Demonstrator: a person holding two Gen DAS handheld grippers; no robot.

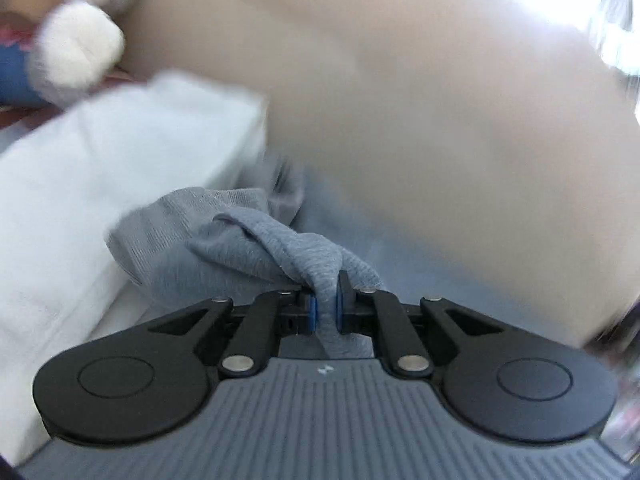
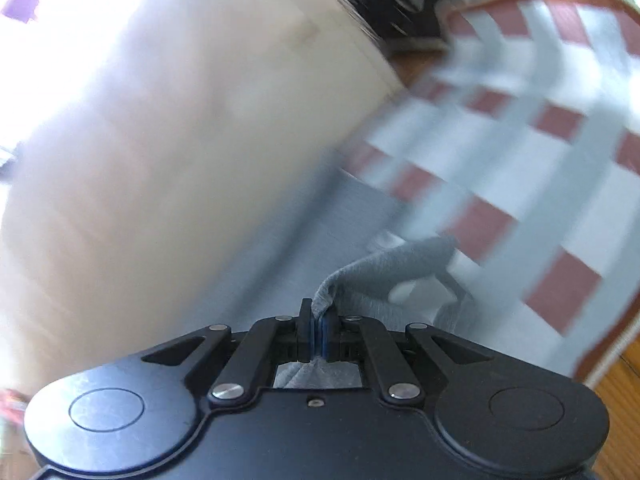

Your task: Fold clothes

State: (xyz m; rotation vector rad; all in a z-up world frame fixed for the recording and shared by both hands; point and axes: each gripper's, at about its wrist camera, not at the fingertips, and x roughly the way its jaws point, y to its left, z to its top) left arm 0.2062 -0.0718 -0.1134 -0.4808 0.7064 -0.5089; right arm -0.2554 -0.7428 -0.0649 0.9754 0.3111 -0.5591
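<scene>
Grey garment [image 1: 192, 240] hangs between both grippers, bulk ahead and left of the left gripper [image 1: 326, 308], over a white pillow-like cushion [image 1: 100, 184]. In the right view it trails ahead and to the right [image 2: 400, 268], checked blanket [image 2: 520, 140] behind. Left gripper pinches a bunched fold; right gripper [image 2: 320, 330] is pressed together on a thin edge. Judging by that, the cloth's long axis runs between grippers; next move needs them pulled apart. Background blurred.

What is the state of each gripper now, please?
Left gripper: closed on a fold of the grey garment.
Right gripper: closed on an edge of grey cloth.
</scene>
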